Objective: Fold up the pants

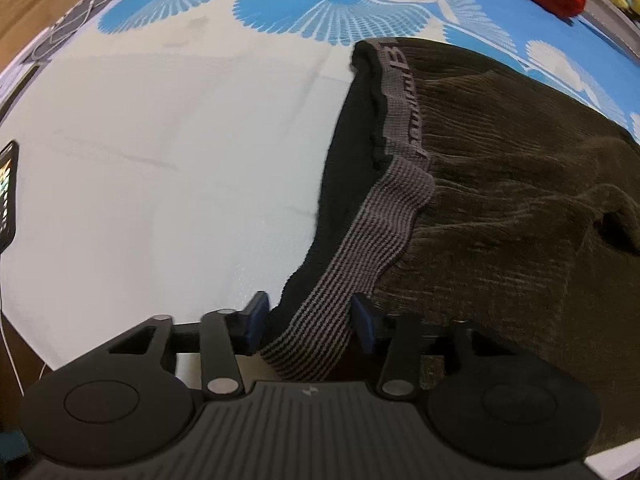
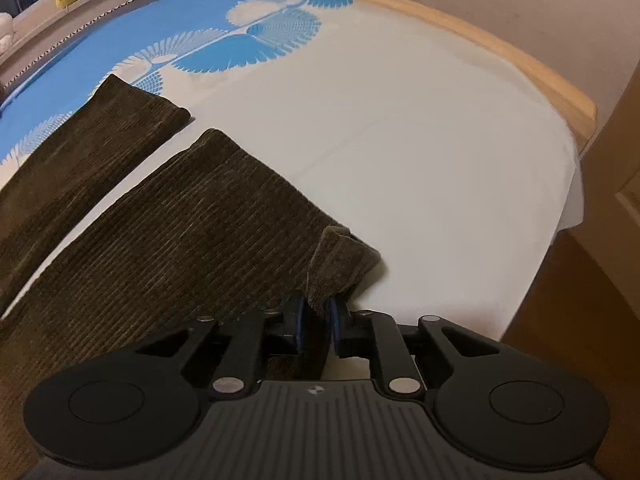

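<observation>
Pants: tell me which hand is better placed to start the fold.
Right, probably. The right gripper is already pinched shut on a leg cuff of the pants; the left gripper straddles the waistband with jaws open.

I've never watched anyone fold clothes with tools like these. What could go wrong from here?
Possibly two things. The right hand-held gripper pinches only a small bunched corner of the near pant leg, so the cloth might slip out when lifted. The left hand-held gripper looks wide apart around the grey waistband; unless it closes first, that end might stay behind and the fold go crooked.
</observation>
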Demonstrator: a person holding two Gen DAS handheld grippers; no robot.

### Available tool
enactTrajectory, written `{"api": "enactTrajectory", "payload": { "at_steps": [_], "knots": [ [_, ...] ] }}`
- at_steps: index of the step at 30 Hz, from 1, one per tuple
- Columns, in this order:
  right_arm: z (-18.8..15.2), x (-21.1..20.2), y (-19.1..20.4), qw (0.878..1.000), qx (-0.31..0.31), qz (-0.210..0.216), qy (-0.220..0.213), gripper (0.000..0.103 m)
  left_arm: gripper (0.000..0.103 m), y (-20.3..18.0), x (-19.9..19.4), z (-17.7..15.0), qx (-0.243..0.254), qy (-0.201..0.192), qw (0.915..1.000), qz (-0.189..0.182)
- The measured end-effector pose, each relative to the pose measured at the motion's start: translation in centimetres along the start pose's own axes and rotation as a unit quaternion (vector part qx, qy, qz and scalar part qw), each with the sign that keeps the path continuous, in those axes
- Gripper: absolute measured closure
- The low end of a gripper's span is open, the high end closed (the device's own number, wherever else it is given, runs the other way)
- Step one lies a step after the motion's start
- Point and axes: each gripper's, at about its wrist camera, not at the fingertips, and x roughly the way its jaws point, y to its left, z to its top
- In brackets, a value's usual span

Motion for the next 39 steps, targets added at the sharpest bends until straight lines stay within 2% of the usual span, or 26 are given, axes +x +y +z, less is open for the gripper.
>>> {"api": "enactTrajectory", "payload": {
  "at_steps": [1, 3, 5, 10, 13, 17, 19, 24, 28, 33, 35, 39],
  "knots": [
    [0.0, 0.0, 0.3, 1.000, -0.003, -0.005, -0.004, 0.071, 0.064, -0.2, -0.1, -0.1, 0.004, -0.003, 1.0000, 0.001],
    [-0.1, -0.3, 0.7, 1.000, -0.007, -0.018, -0.011, 0.061, 0.083, -0.4, -0.2, -0.2, 0.011, -0.009, 0.9998, 0.012],
    [-0.1, -1.1, 0.9, 0.999, -0.007, -0.025, -0.031, 0.061, 0.091, -0.6, -0.4, -0.2, 0.021, -0.017, 0.9994, 0.021],
    [0.0, -3.5, 1.1, 0.995, 0.006, -0.040, -0.092, 0.061, 0.091, -0.3, -1.1, -0.1, 0.020, -0.028, 0.9992, 0.021],
    [0.1, -4.9, 1.1, 0.992, 0.030, -0.032, -0.121, 0.061, 0.090, -0.1, -2.9, 0.2, 0.015, -0.087, 0.9958, 0.026],
    [-0.5, -6.8, 1.9, 0.987, 0.049, 0.012, -0.149, 0.061, 0.084, -0.7, -4.9, 0.2, 0.017, -0.136, 0.9892, -0.051],
    [-0.8, -7.6, 2.7, 0.985, 0.043, 0.044, -0.161, 0.061, 0.083, -1.8, -5.1, 0.0, 0.042, -0.141, 0.9870, -0.065],
    [-1.6, -9.3, 6.4, 0.976, -0.028, 0.118, -0.181, 0.061, 0.083, -4.0, -3.5, -0.5, 0.094, -0.096, 0.9893, -0.058],
    [-2.5, -10.5, 9.6, 0.961, -0.111, 0.157, -0.199, 0.061, 0.083, -4.4, -2.8, -1.2, 0.106, -0.083, 0.9898, -0.047],
    [-4.2, -12.0, 13.2, 0.930, -0.228, 0.168, -0.235, 0.061, 0.083, -4.5, -2.9, -1.1, 0.103, -0.088, 0.9898, -0.044],
    [-4.8, -12.6, 14.2, 0.920, -0.252, 0.172, -0.247, 0.061, 0.083, -4.7, -2.9, -1.1, 0.105, -0.092, 0.9893, -0.042],
    [-5.4, -13.5, 15.6, 0.911, -0.265, 0.188, -0.253, 0.061, 0.083, -5.7, -3.5, -1.0, 0.117, -0.106, 0.9867, -0.039]
  ]
}}
